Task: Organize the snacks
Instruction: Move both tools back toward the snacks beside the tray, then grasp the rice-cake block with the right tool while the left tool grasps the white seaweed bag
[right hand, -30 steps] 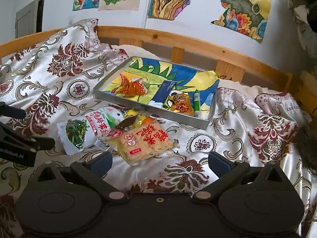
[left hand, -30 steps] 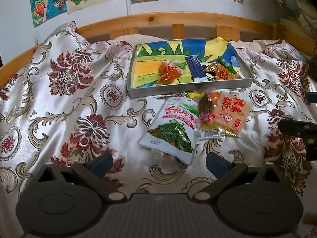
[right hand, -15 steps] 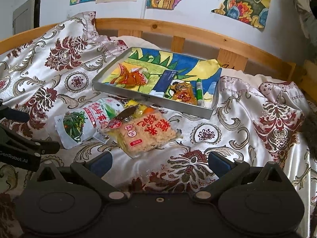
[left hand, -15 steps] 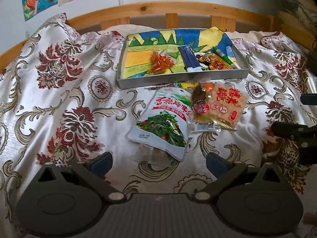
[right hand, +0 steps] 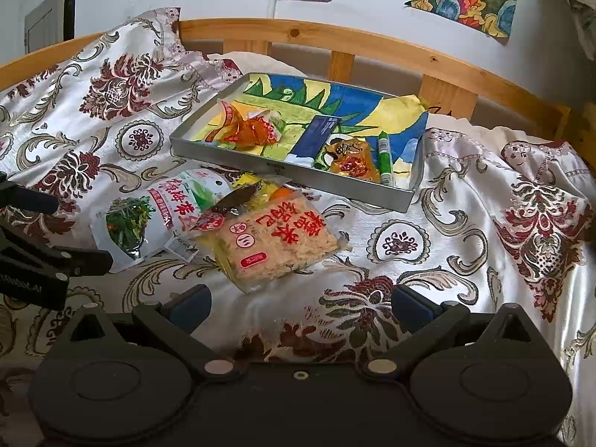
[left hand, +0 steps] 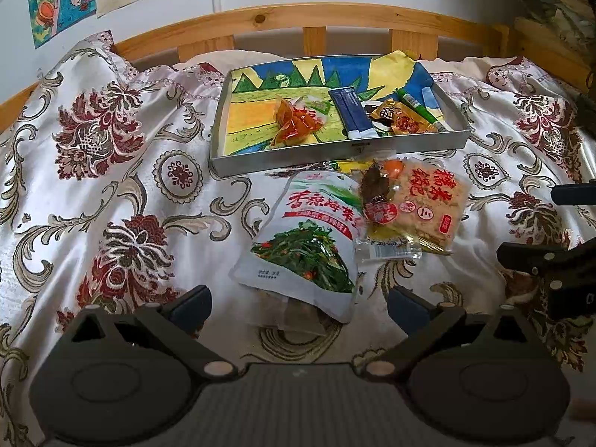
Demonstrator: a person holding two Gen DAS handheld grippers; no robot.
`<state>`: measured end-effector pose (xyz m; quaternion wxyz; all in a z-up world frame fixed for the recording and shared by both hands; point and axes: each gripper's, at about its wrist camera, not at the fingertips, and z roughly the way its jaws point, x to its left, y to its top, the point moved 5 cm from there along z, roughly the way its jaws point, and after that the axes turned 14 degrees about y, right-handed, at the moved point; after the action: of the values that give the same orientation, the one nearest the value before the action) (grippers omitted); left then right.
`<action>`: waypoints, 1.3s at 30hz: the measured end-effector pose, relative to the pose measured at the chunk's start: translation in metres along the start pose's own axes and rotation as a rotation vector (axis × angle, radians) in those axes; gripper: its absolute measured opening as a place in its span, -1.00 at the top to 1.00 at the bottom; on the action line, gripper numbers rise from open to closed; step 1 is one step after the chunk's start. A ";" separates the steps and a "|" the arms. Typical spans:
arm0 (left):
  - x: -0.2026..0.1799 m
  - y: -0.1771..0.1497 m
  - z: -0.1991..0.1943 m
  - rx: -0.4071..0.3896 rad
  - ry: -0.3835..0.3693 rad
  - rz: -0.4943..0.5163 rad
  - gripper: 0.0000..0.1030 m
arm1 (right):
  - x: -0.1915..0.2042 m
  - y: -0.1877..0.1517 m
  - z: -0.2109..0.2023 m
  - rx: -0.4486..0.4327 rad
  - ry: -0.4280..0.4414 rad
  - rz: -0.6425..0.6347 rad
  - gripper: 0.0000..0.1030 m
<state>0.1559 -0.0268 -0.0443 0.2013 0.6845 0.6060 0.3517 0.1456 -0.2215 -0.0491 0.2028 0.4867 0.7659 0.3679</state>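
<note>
A grey metal tray (left hand: 335, 154) (right hand: 290, 175) lined with a colourful drawing lies on the bed and holds an orange-red packet (left hand: 296, 124), a blue packet (left hand: 352, 111), a brown-orange packet (left hand: 398, 119) and a green stick (left hand: 417, 106). In front of it lie a white seaweed bag (left hand: 309, 246) (right hand: 149, 212), a rice-cracker pack (left hand: 428, 201) (right hand: 275, 242) and a small dark snack (left hand: 376, 193) on top. My left gripper (left hand: 300, 303) is open just before the seaweed bag. My right gripper (right hand: 300, 303) is open, near the cracker pack.
A floral satin bedspread (left hand: 111, 193) covers the bed. A wooden headboard rail (left hand: 316, 18) and a wall with drawings (left hand: 59, 0) stand behind the tray. The other gripper shows at the right edge of the left view (left hand: 547, 260) and the left edge of the right view (right hand: 41, 260).
Both grippers have moved forward a little toward the snacks, so the bags and tray look nearer. Both stay open and empty. The snacks have not moved.
</note>
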 end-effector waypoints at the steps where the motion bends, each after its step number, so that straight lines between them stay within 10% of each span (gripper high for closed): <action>1: 0.000 0.001 0.001 -0.005 -0.004 0.005 -0.99 | -0.001 0.000 0.002 0.001 0.000 -0.002 -0.99; 28: -0.025 0.030 0.070 -0.061 -0.097 0.266 -0.99 | -0.031 0.016 0.065 0.023 0.097 -0.112 -0.99; 39: -0.024 0.040 0.086 -0.010 -0.142 0.263 -0.91 | -0.030 0.027 0.092 0.079 0.274 -0.174 -0.99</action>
<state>0.2454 -0.0448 -0.0803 0.1995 0.7801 0.4935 0.3288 0.2373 -0.2078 -0.0895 0.1081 0.3715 0.8396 0.3814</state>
